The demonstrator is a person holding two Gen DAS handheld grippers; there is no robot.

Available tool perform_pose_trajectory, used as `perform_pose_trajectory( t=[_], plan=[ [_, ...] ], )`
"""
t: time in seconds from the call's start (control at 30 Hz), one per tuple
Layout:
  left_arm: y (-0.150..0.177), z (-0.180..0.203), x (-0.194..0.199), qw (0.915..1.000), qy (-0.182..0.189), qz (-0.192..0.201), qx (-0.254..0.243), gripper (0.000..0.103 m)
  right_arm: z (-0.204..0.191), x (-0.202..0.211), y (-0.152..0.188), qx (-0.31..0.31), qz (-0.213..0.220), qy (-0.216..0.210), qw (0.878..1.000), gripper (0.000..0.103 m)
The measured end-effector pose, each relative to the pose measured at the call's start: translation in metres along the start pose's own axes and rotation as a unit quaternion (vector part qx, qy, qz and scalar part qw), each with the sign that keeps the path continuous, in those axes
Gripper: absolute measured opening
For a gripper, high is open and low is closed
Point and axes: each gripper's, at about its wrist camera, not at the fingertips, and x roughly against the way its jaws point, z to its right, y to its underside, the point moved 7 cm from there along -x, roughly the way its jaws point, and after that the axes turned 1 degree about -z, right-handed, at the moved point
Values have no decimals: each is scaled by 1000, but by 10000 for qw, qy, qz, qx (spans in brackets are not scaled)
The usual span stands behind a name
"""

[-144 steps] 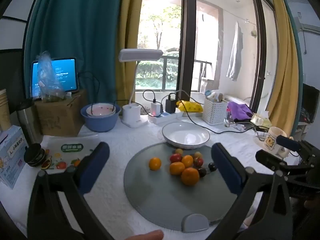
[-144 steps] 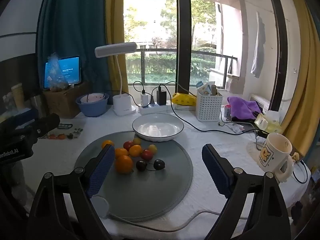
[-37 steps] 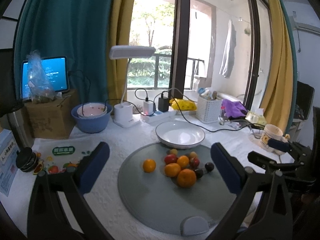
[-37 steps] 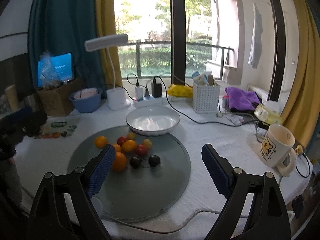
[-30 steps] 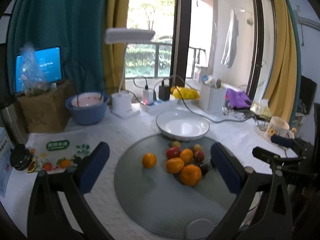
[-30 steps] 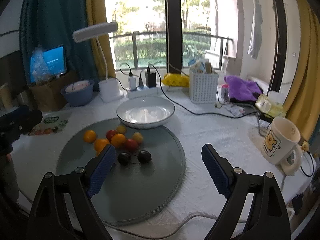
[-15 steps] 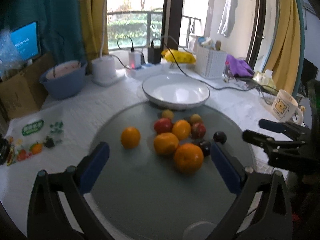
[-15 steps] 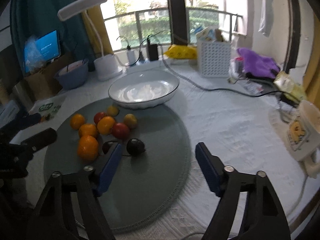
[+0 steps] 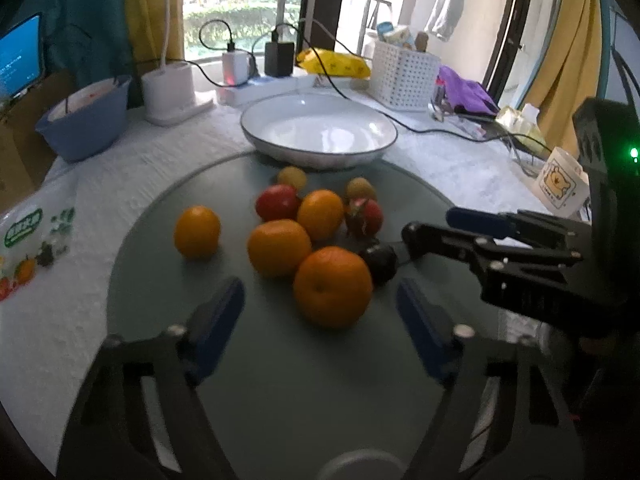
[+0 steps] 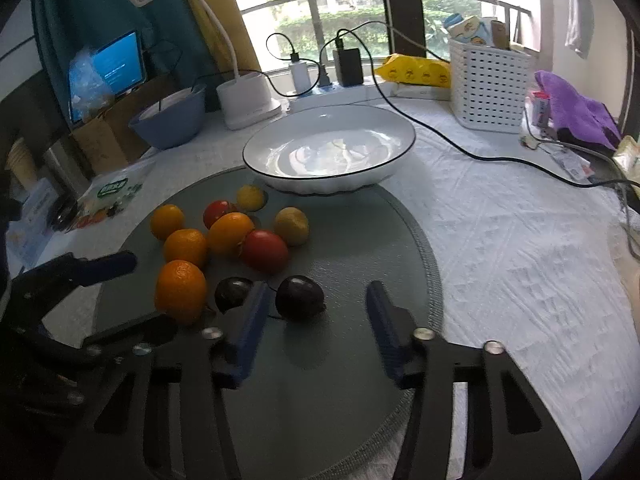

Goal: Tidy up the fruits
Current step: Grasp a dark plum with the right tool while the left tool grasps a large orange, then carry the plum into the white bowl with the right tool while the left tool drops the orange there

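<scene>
Grey mat (image 9: 280, 380) fills more of both views than before | left hand-held gripper (image 9: 320, 312) closing, still apart, big orange (image 9: 332, 284) at 12 o'clock | right hand-held gripper (image 10: 316, 312) closing, apart, dark plum (image 10: 299, 297) between jaws, untouched.

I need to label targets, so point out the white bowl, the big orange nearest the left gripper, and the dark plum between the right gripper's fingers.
white bowl (image 10: 394, 170), right wrist view, on its outer front wall.
big orange (image 9: 333, 286), left wrist view, centre of its peel.
dark plum (image 10: 299, 297), right wrist view, middle of its skin.
</scene>
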Motion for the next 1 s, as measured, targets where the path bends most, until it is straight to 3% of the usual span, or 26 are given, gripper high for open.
perform_pose_trajectory(
  t=[0.37,0.47,1.0],
  plan=[
    [4,4,-18,9993,198,-321,28,46,-5,-6,6,-41,-125,-356,9993,34],
    [3,4,-17,9992,231,-330,55,45,-8,-7,8,-65,-140,-482,9987,27],
    [-20,-4,7,9996,262,66,-55,45,6,18,-13,-111,288,-117,9995,27]
  ],
)
